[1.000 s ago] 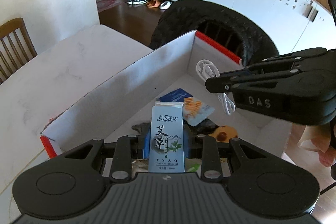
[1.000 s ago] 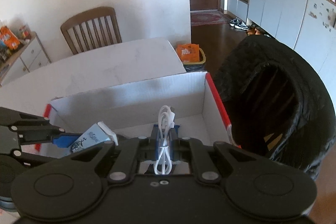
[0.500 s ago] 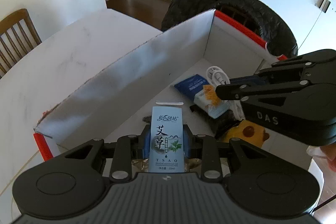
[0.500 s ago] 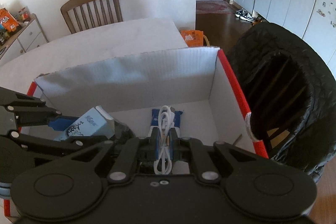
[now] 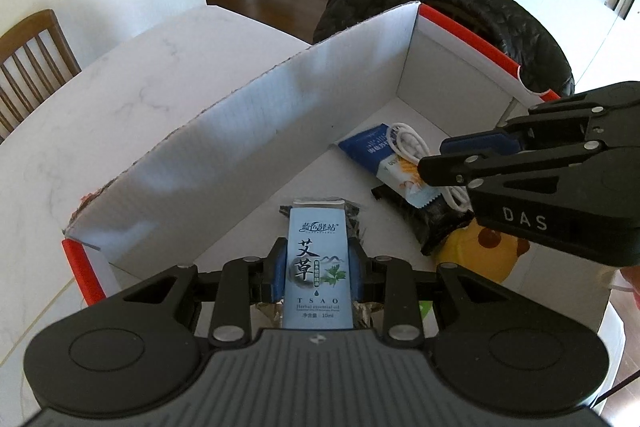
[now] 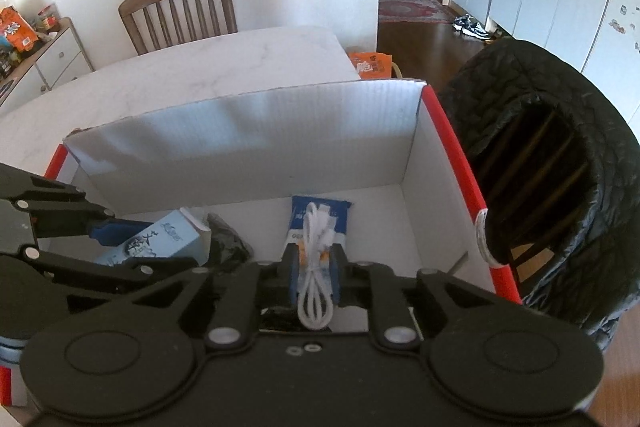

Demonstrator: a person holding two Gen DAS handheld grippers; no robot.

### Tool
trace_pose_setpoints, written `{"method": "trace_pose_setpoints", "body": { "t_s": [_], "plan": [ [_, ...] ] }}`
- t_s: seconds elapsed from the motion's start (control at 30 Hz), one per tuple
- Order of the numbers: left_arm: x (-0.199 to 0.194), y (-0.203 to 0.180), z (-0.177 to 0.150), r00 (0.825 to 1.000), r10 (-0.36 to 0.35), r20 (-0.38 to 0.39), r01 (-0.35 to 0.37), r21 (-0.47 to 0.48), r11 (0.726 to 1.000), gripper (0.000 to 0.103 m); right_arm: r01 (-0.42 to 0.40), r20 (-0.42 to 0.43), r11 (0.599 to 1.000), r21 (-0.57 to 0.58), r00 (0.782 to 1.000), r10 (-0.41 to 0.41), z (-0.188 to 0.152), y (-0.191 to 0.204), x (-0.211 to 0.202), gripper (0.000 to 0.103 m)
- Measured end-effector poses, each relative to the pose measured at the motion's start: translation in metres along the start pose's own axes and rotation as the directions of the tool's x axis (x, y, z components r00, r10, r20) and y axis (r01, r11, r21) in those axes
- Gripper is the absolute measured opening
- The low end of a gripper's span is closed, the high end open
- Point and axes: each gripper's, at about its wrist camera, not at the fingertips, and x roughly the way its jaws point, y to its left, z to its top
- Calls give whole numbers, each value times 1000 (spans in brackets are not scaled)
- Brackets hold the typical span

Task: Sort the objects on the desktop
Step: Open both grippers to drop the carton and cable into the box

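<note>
Several items already lie in the cardboard box (image 5: pixel 248 131) on the bench (image 5: pixel 132 75); left gripper (image 5: pixel 317 269) pinches the essential-oil carton (image 5: pixel 316 267) over it; right gripper (image 6: pixel 316 265), jaws just opening, straddles the white cable (image 6: pixel 316 267); both await deposit.

Wooden chair (image 6: pixel 176 11) stands behind marble table (image 6: pixel 208 75).

Left gripper (image 5: pixel 318 269) clamped, right gripper (image 6: pixel 316 269) just loosening, both angled downward.
</note>
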Motion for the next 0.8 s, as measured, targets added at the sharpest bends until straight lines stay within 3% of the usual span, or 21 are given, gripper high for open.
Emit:
{"method": "trace_pose_setpoints", "body": {
  "t_s": [0.4,0.8],
  "plan": [
    [-17,-1,-1,999,-13,40,14,-20,1000,31,-35,16,999,0,999,35,-1,0,-14,31],
    [-44,-4,-7,995,-34,93,37,-29,999,32,-64,37,997,-45,997,66,-8,6,-39,34]
  ]
}}
